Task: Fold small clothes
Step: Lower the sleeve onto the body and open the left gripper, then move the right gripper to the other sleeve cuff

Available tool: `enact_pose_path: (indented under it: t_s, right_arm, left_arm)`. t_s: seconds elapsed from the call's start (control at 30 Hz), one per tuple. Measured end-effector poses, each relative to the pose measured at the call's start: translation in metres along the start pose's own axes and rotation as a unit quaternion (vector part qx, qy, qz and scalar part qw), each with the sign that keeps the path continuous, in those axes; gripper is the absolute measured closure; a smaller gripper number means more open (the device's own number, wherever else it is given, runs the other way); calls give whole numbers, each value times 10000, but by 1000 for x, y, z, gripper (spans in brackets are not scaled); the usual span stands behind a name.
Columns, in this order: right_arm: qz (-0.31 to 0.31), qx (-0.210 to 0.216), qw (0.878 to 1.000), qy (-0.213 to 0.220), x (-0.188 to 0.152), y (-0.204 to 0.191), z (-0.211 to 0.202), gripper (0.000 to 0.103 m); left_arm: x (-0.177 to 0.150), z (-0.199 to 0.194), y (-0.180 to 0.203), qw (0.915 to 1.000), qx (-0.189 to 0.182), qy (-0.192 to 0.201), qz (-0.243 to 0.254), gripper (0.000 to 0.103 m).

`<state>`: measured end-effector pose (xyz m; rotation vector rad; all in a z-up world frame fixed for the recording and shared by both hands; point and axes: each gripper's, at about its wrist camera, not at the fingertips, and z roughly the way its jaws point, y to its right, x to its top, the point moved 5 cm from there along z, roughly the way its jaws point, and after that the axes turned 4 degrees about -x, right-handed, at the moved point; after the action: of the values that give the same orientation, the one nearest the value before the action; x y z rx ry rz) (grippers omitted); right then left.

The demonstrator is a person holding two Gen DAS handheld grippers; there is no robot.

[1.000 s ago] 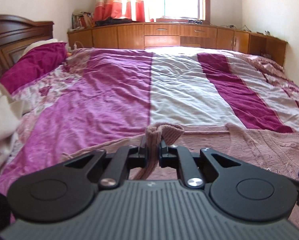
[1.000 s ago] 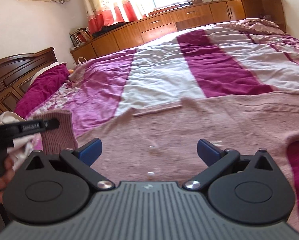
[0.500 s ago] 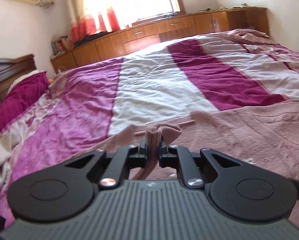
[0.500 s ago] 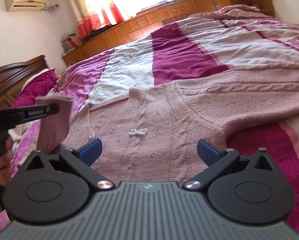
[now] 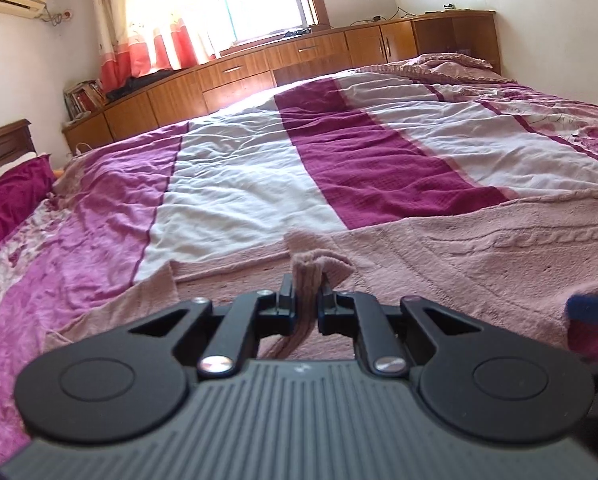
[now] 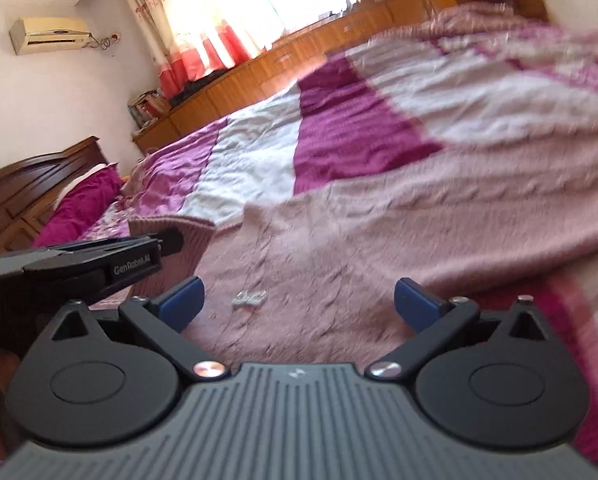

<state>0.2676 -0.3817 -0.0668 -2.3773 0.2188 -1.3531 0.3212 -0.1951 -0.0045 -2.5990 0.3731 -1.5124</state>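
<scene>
A dusty-pink knitted sweater lies spread on the bed; it also fills the middle of the right wrist view. My left gripper is shut on the sweater's ribbed sleeve cuff and holds it low over the sweater body. In the right wrist view the left gripper shows at the left with the cuff in it. My right gripper is open and empty, low over the sweater's front near a small silver ornament.
The bedspread has pink, white and magenta stripes. A magenta pillow and dark wooden headboard are at the left. Wooden cabinets run under the window at the far side.
My left gripper has carried the cuff rightward over the sweater body. My right gripper has swung and tilted, still open; its view is blurred by motion.
</scene>
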Motion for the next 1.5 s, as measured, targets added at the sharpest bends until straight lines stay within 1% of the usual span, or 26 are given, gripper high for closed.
enact_pose_path:
  t_s: [0.03, 0.1, 0.13, 0.17, 0.2, 0.23, 0.27, 0.37, 0.43, 0.5, 0.57, 0.63, 0.7, 0.8, 0.83, 0.87, 0.93, 1.0, 1.1, 1.17, 1.23, 1.33, 1.4, 1.5]
  right_arm:
    - [-88, -106, 9998, 112, 2, 0, -3, 0]
    - [-49, -218, 9995, 215, 5, 4, -5, 0]
    - [11, -251, 9994, 240, 6, 8, -6, 0]
    - [65, -313, 9992, 250, 7, 12, -5, 0]
    - [118, -368, 9990, 245, 8, 14, -5, 0]
    - [180, -404, 9987, 241, 9, 18, -5, 0]
    - [229, -429, 9985, 243, 10, 20, -5, 0]
    - [282, -469, 9981, 299, 11, 22, -6, 0]
    - [346, -493, 9978, 273, 12, 23, -7, 0]
    - [411, -463, 9978, 230, 15, 20, -6, 0]
    - [330, -408, 9983, 268, 18, 12, -8, 0]
    - [152, -365, 9987, 309, 19, 3, -8, 0]
    - [10, -366, 9989, 283, 16, -4, -7, 0]
    - [-280, -266, 9987, 347, 2, -9, -3, 0]
    - [-380, -289, 9984, 290, 0, -11, 0, 0]
    - [-454, -320, 9982, 240, -2, -14, 2, 0]
    - [-569, -225, 9976, 321, -4, -16, 2, 0]
    - [-578, -148, 9979, 256, -8, -16, 4, 0]
    - [-537, -118, 9983, 185, -10, -14, 6, 0]
    - [-528, -107, 9984, 163, -10, -13, 6, 0]
    - [-481, -79, 9987, 151, -10, -11, 4, 0]
    - [-473, -179, 9987, 91, -10, -8, -1, 0]
    - [-451, -265, 9986, 76, -10, -4, -12, 0]
    - [-314, -520, 9982, 4, -7, 10, -37, 0]
  left_arm:
    - [-1, 0, 2, 10000, -39, 1, 20, 91]
    - [-3, 1, 7, 9997, -230, 29, 91, 89]
    - [-5, 1, 9, 9994, -302, 53, 126, 85]
    - [-6, 0, 12, 9993, -325, 88, 162, 75]
    - [-7, -1, 14, 9994, -259, 105, 191, 69]
    - [-8, -2, 15, 9997, -160, 82, 177, 59]
    - [-8, -3, 16, 9999, -99, 47, 123, 56]
    - [-5, -8, 16, 9998, -204, 5, -71, 56]
    - [-4, -11, 13, 9997, -215, 16, -79, 56]
    - [-4, -13, 7, 9998, -168, 42, -111, 53]
    - [-6, -16, -4, 9997, -125, 40, -210, 48]
    - [-11, -18, -19, 9996, -19, 14, -271, 47]
    - [-19, -21, -37, 9996, 172, -31, -231, 47]
    - [-36, -28, -73, 9975, 677, -128, -125, 45]
    - [-43, -32, -88, 9965, 801, -180, -182, 42]
    - [-51, -36, -105, 9953, 898, -254, -274, 42]
    - [-67, -45, -139, 9919, 1091, -456, -456, 42]
    - [-85, -60, -172, 9866, 1365, -623, -638, 42]
    - [-109, -87, -214, 9791, 1520, -835, -1059, 42]
    - [-122, -107, -233, 9747, 1562, -878, -1336, 42]
    - [-130, -124, -240, 9728, 1536, -847, -1515, 42]
    - [-132, -142, -235, 9738, 1423, -755, -1606, 42]
    - [-129, -148, -222, 9739, 1304, -683, -1725, 42]
    - [-123, -153, -202, 9748, 1044, -600, -1875, 42]
